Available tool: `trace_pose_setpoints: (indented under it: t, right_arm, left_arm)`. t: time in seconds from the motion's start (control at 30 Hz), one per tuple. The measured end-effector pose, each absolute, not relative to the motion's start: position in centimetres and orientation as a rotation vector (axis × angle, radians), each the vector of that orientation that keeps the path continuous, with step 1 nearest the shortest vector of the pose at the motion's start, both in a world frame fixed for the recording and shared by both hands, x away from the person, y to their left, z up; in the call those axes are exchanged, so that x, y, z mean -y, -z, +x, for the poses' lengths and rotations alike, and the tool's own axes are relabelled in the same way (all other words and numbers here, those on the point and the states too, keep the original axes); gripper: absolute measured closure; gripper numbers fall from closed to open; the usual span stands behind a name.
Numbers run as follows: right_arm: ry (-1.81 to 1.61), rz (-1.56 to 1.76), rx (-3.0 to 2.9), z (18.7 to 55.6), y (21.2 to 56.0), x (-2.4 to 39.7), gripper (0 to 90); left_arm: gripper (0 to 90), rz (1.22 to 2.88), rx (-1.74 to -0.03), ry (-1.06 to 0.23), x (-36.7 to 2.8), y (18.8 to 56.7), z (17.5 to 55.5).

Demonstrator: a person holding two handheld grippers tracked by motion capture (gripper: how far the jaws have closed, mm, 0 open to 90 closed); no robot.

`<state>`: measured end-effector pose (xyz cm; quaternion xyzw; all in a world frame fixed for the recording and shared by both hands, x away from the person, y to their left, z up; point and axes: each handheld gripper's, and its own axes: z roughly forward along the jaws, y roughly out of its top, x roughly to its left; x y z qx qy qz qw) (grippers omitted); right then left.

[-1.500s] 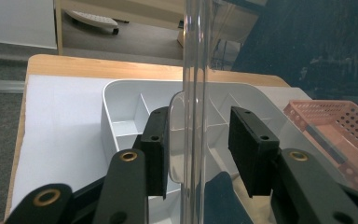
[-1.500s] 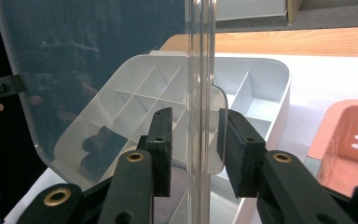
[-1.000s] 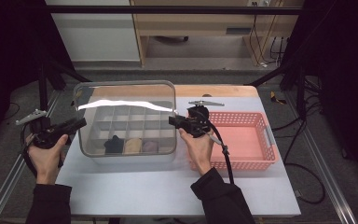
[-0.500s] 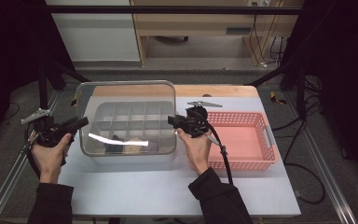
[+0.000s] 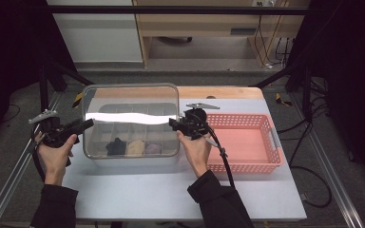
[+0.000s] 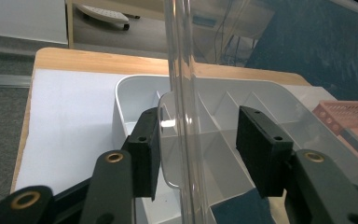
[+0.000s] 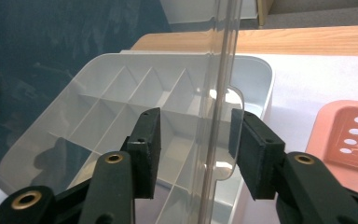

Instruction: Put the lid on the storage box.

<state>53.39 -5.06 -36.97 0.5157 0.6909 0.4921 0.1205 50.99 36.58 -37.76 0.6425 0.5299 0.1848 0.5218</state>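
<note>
The clear plastic lid stands tilted over the white box with many little compartments, with a pink plastic basket beside the box. The left gripper and right gripper have just been opening. Each has its jaws apart with the lid's edge between them, not squeezing it.

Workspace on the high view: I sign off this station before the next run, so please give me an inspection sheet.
Surface: white table top with a wooden strip along the far edge.
Job's things: clear lid raised over the divided grey box; three small items in its near compartments, one dark, two pale.
Clutter: empty pink basket right of the box.
Grippers: left hand-held gripper and right hand-held gripper have each just been opening; the lid's tabs sit between the pads, not pressed.
Cables: black cable trails along the right forearm; loose cables on the floor at right.
Surroundings: wooden furniture behind, metal frame rails at both sides.
</note>
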Motion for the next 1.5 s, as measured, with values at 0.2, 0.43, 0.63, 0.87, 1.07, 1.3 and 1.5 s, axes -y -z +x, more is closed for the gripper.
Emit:
trace_pose_setpoints:
  t: [0.2, 0.43, 0.63, 0.87, 1.07, 1.3, 1.5]
  right_arm:
    - [-1.420, 1.519, -2.011, 53.7, 37.4, 4.8, 50.8]
    - [-1.378, 1.525, -2.012, 54.2, 37.9, 4.2, 45.2]
    - [-1.353, 1.544, -2.019, 54.7, 38.5, 3.9, 42.0]
    - [-1.337, 1.559, -2.019, 55.0, 38.9, 3.7, 39.5]
    - [-1.326, 1.567, -2.017, 55.1, 39.1, 3.5, 38.0]
    - [-1.308, 1.582, -2.018, 55.4, 39.6, 3.3, 34.2]
    - [-1.300, 1.597, -2.018, 55.7, 40.0, 3.1, 32.8]
  left_arm:
    - [47.9, 1.556, -1.278, -0.445, -36.4, 38.2, 51.5]
    - [46.7, 1.564, -1.291, -0.440, -36.3, 38.6, 52.0]
    - [45.6, 1.569, -1.306, -0.431, -36.2, 39.0, 52.5]
    - [44.6, 1.572, -1.320, -0.414, -36.2, 39.4, 52.9]
    - [44.1, 1.576, -1.328, -0.398, -36.2, 39.7, 53.3]
    - [43.9, 1.585, -1.337, -0.387, -36.2, 40.0, 53.6]
    - [43.7, 1.591, -1.347, -0.370, -36.3, 40.3, 53.9]
